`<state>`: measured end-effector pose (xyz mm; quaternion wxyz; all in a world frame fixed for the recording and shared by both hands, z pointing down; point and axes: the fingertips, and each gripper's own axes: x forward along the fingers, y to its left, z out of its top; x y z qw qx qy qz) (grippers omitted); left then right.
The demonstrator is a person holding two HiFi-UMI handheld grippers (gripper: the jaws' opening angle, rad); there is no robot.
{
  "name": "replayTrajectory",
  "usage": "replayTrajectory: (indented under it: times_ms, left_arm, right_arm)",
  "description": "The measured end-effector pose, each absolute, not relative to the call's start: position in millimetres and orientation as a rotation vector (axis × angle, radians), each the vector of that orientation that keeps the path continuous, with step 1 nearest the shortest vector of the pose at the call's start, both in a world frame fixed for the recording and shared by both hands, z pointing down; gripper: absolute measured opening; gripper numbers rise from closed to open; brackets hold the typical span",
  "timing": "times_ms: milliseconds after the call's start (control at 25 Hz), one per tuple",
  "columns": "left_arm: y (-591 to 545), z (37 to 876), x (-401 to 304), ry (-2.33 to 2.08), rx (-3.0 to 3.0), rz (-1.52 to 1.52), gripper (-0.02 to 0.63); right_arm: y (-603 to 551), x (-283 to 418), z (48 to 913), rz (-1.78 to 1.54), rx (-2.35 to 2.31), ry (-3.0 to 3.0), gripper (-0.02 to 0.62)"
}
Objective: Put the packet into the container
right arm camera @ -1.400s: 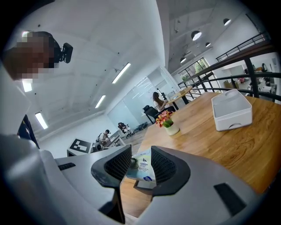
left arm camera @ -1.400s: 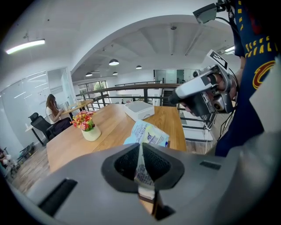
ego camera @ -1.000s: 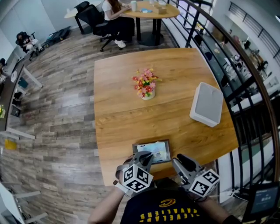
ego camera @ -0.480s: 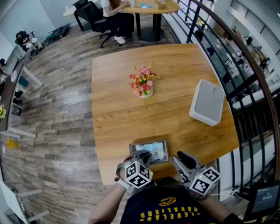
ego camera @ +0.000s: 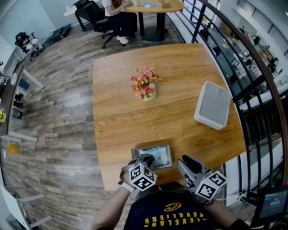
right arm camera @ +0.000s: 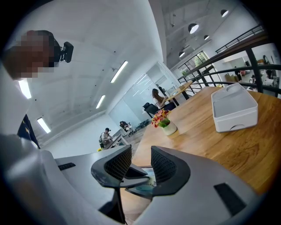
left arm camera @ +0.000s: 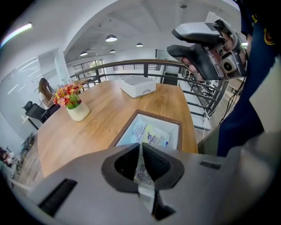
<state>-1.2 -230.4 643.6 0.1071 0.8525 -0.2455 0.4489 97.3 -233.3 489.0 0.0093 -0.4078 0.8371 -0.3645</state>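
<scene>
A thin printed packet stands on edge between the jaws of my left gripper, which is shut on it. That gripper hovers at the near rim of a wood-framed tray holding a few more packets, close to the table's front edge. A white box-shaped container sits at the table's right side, its top pale grey. To the right of the tray my right gripper is held open with nothing between its jaws, raised above the table.
A small pot of pink and yellow flowers stands mid-table. A dark railing runs along the right behind the table. A person sits at a round table far back. Bare wooden table lies between tray and container.
The head view has shifted slightly, so the table sits a little further left. Both grippers keep their places by the tray, the left one still gripping the packet.
</scene>
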Motion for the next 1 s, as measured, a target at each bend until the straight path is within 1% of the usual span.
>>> replayTrajectory:
  times_ms: [760, 920, 1000]
  left_arm:
    - [-232, 667, -10, -0.76, 2.426, 1.429, 0.018]
    - [-231, 667, -11, -0.752, 2.411, 1.404, 0.048]
    - [-233, 666, -12, -0.771, 2.409, 1.393, 0.085]
  right_arm:
    - [-232, 100, 492, -1.133, -1.262, 2.612, 0.144]
    - [-230, 99, 490, -1.129, -1.259, 2.615, 0.144]
    - [-230, 99, 489, -1.125, -1.257, 2.616, 0.144]
